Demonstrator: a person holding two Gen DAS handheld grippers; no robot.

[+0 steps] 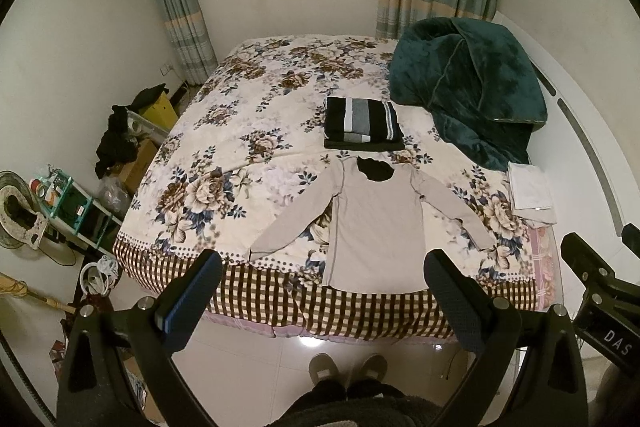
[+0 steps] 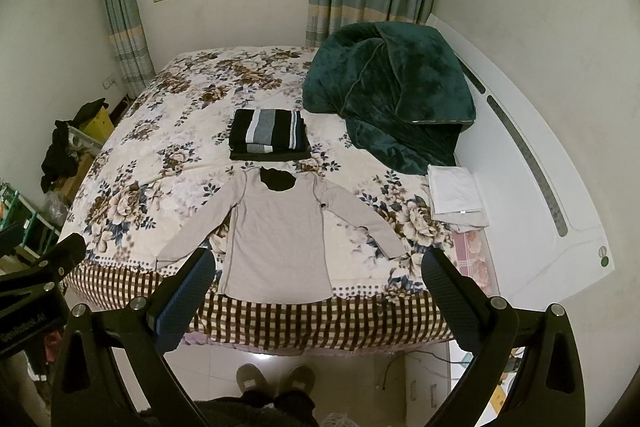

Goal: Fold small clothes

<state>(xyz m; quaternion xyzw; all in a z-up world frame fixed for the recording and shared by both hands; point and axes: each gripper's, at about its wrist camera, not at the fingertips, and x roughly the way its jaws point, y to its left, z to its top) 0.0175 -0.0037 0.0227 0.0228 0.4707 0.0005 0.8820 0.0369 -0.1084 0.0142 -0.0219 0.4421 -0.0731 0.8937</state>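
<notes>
A beige long-sleeved shirt (image 1: pixel 376 223) lies flat and face up on the floral bedspread (image 1: pixel 224 147), sleeves spread out, hem at the bed's near edge. It also shows in the right wrist view (image 2: pixel 276 239). Behind it sits a stack of folded dark striped clothes (image 1: pixel 362 123) (image 2: pixel 268 139). My left gripper (image 1: pixel 324 267) is open and empty, held above the floor in front of the bed, short of the shirt's hem. My right gripper (image 2: pixel 318 267) is open and empty at about the same height and distance.
A heaped dark green blanket (image 1: pixel 468 91) fills the bed's far right. Folded white cloths (image 1: pixel 530 193) lie at the right edge by the white headboard (image 2: pixel 520 187). Boxes, shelves and dark clothes (image 1: pixel 116 143) crowd the floor at left. The person's slippered feet (image 1: pixel 348 367) stand on the tiles.
</notes>
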